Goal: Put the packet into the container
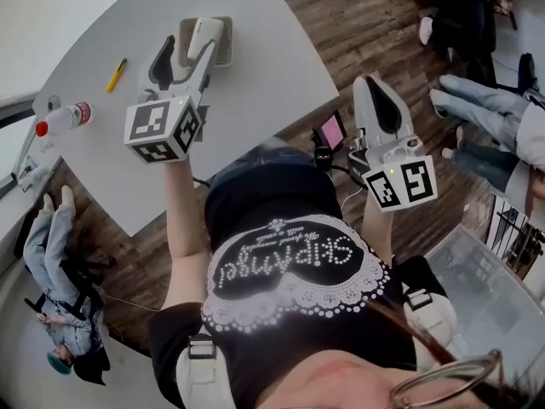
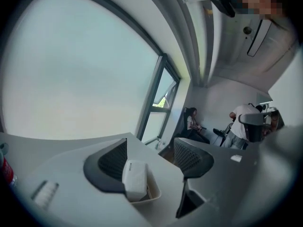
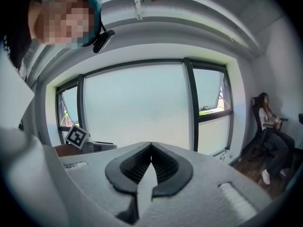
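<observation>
A white packet [image 2: 135, 178] stands tilted inside a small beige container [image 2: 152, 196] on the grey table [image 1: 264, 83]. My left gripper [image 2: 150, 151] is open around it. The packet is close to the left pad [image 2: 112, 162] and well apart from the right pad [image 2: 191, 157]. In the head view the left gripper [image 1: 200, 45] reaches over the container [image 1: 226, 34] and hides most of it. My right gripper [image 3: 151, 148] is shut with nothing between its jaws. It is held up off the table's right edge, over the wooden floor [image 1: 375, 88].
A red-capped bottle [image 1: 64, 118] and a yellow pen [image 1: 116, 73] lie on the table's left part. A small device with a pink screen [image 1: 330, 130] sits by the table's near edge. Seated people [image 1: 481, 113] are around the room.
</observation>
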Demonstrator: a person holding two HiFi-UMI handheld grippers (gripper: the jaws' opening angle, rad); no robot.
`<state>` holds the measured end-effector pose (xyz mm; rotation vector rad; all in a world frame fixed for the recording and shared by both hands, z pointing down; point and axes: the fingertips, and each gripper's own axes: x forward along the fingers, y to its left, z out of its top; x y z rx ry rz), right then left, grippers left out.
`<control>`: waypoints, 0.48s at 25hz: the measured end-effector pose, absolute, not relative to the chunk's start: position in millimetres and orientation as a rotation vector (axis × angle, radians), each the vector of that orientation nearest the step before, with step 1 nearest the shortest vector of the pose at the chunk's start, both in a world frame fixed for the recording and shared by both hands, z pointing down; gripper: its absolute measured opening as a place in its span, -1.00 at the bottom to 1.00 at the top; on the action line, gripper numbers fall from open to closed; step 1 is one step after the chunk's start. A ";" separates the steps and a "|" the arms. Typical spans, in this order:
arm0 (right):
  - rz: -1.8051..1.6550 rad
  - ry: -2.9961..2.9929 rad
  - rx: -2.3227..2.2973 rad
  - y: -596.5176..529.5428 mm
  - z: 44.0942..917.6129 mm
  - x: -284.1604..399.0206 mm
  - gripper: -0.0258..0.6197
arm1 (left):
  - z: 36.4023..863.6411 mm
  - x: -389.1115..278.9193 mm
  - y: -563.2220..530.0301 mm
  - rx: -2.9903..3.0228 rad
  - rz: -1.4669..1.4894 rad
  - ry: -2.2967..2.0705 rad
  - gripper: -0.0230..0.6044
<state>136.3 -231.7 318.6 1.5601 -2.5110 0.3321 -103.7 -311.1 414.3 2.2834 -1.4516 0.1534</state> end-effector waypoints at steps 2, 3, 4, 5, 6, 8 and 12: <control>0.338 -2.515 1.578 -233.3 317.0 140.9 -0.92 | 397.4 -101.8 -307.2 2.311 0.110 -1.464 0.09; 0.338 -2.519 1.582 -234.1 316.7 141.8 -0.92 | 387.5 -100.7 -304.9 2.327 0.091 -1.474 0.08; 0.337 -2.523 1.581 -234.4 316.5 141.6 -0.92 | 376.1 -100.4 -301.7 2.343 0.071 -1.487 0.06; 0.334 -2.529 1.578 -234.0 316.0 140.5 -0.92 | 363.4 -101.1 -297.4 2.358 0.048 -1.502 0.04; 0.331 -2.535 1.574 -232.5 315.0 138.6 -0.92 | 350.2 -102.9 -291.9 2.372 0.021 -1.518 0.02; 0.324 -2.546 1.568 -228.4 312.1 134.4 -0.92 | 325.3 -107.1 -278.9 2.405 -0.032 -1.542 -0.03; 0.318 -2.558 1.563 -224.0 308.3 131.2 -0.92 | 287.8 -108.9 -253.2 2.471 -0.107 -1.571 -0.05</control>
